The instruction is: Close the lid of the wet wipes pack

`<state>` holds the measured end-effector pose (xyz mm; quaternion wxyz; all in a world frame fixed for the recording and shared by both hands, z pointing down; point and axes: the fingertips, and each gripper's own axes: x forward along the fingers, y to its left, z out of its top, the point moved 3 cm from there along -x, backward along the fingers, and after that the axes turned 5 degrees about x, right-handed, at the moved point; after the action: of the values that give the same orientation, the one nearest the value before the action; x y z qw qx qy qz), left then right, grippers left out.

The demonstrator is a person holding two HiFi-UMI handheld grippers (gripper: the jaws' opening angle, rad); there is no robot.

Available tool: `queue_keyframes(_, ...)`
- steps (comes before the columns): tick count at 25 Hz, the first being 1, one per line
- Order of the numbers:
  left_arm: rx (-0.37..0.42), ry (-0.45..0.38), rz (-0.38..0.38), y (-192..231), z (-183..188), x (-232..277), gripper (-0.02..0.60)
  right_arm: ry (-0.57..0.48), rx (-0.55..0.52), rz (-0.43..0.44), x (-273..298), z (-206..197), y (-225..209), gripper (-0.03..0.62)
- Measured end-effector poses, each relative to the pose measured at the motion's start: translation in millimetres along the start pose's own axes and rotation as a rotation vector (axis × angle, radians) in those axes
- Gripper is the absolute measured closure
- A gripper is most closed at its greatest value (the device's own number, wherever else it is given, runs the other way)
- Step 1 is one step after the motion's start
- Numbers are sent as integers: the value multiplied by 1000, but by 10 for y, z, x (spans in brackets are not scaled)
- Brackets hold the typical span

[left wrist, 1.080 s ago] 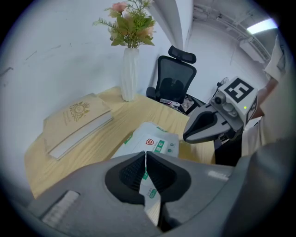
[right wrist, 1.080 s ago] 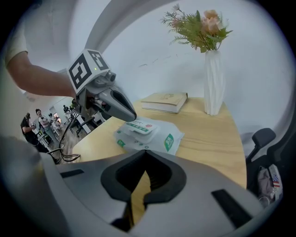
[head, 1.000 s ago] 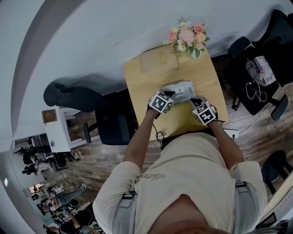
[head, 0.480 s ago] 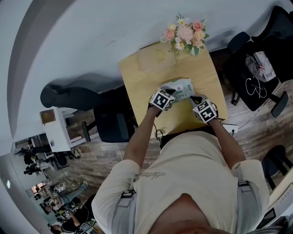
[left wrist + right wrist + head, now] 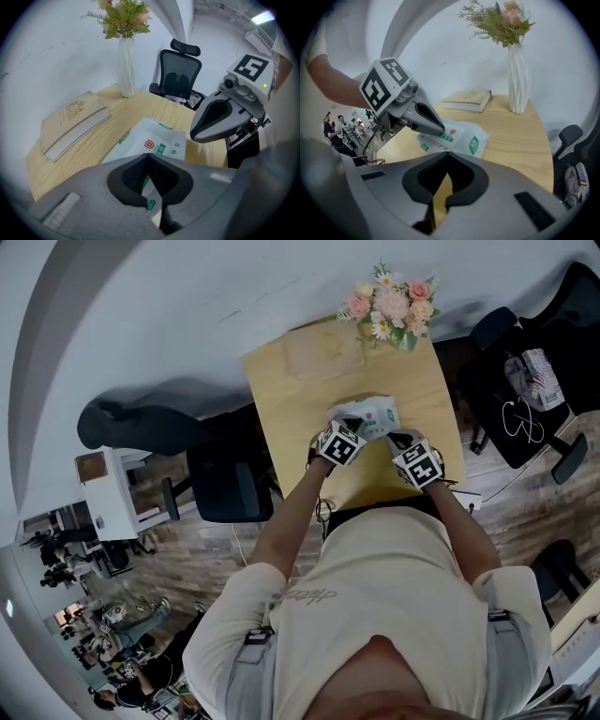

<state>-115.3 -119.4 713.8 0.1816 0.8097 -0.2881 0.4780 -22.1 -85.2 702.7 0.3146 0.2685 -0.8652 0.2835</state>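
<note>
- Book (image 5: 323, 360): lies at the far left of the table (image 5: 427, 404), well apart from the work.
- Left gripper (image 5: 148, 158): jaws pressed together with nothing between them. Its tip points down at the pack's label flap and seems to touch it.
- Pack (image 5: 461, 137): lies flat mid-table, between the two grippers. It looks like a light, soft film bag that would dent and slide, so the lid is better pushed flat from above than pinched.
- Right gripper (image 5: 448, 154): jaws together and empty, near the pack but apart from it. It could steady the pack's edge.
</note>
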Motion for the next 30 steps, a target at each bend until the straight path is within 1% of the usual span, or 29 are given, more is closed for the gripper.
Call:
queue_keyframes(3,-35,-35,7,-5,-27,-41,565,9,-25,8,-68,51,94,592)
queue_keyframes(5,-61,-67,29,35,-27,-103,565,13,-46,9,-113,106,119,592)
queue_keyframes(7,-99,-118,46,72,-6,-174,565,12,-54,3,-155,149,75,592)
queue_keyframes(11,-190,-235,67,137,45,-419,565,-17,-13,-26,-291,253,-45,592)
queue_keyframes(14,-240,-315,97,204,103,-722,565,-42,-34,-38,-411,380,-17,592)
queue_keyframes(20,-255,-461,177,191,211,-1398,565,-126,-64,-46,-667,601,195,592)
queue_keyframes(23,-297,-530,210,199,160,-1737,565,-172,-73,-56,-746,735,340,592)
queue_keyframes(26,-323,-563,249,201,71,-2038,565,-228,-107,-52,-822,919,538,592)
queue_keyframes(30,-325,-603,311,220,29,-2414,565,-332,-148,-42,-1008,1291,771,592)
